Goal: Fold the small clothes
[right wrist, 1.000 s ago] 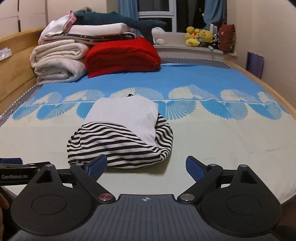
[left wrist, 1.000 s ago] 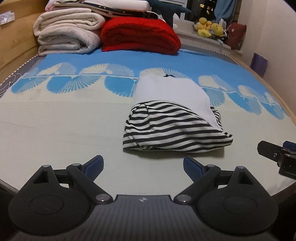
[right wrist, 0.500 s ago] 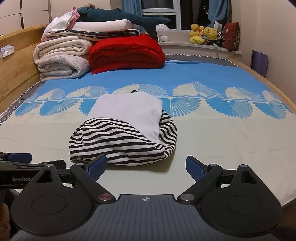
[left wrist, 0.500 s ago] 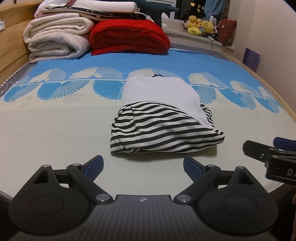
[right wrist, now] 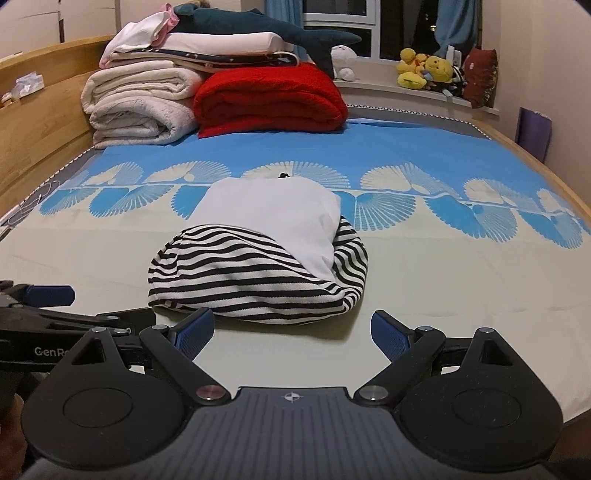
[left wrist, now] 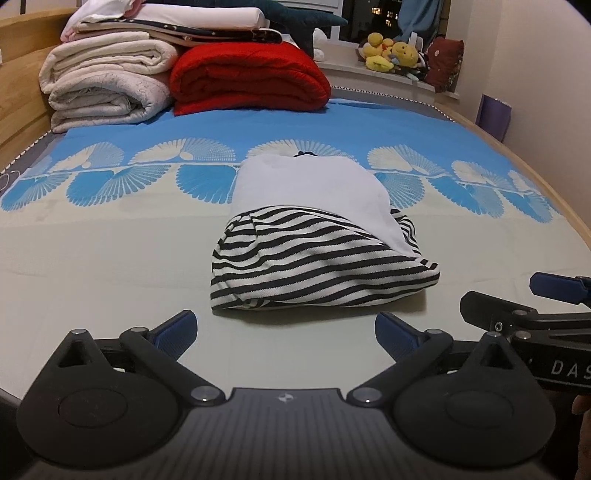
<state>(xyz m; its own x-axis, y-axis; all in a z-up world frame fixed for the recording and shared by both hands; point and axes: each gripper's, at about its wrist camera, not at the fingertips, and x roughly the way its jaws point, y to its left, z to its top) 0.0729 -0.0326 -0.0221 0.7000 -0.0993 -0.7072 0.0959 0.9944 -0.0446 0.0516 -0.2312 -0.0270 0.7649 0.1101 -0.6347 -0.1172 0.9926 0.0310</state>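
Bed [left wrist: 92, 258]: cream sheet with a blue band of fan shapes across its far half; wooden frame along the left and right edges.
Folded blankets [left wrist: 107, 85]: cream stack at the far left corner of the bed, with a red blanket [left wrist: 247, 77] just beside it on the right.
Shark plush [right wrist: 266, 29]: lies on top of the stacked bedding.
Folded garment [left wrist: 317, 254]: near the middle of the bed, a compact bundle; black-and-white striped part toward the cameras, plain white part behind, reaching the blue band.
Left hand-held gripper [left wrist: 284, 326]: jaws wide apart, holding nothing, just short of the garment's near edge.
Right hand-held gripper [right wrist: 291, 328]: jaws wide apart, holding nothing, its left fingertip just at the garment's near edge.
Yellow plush toys [left wrist: 391, 53]: on the window sill.
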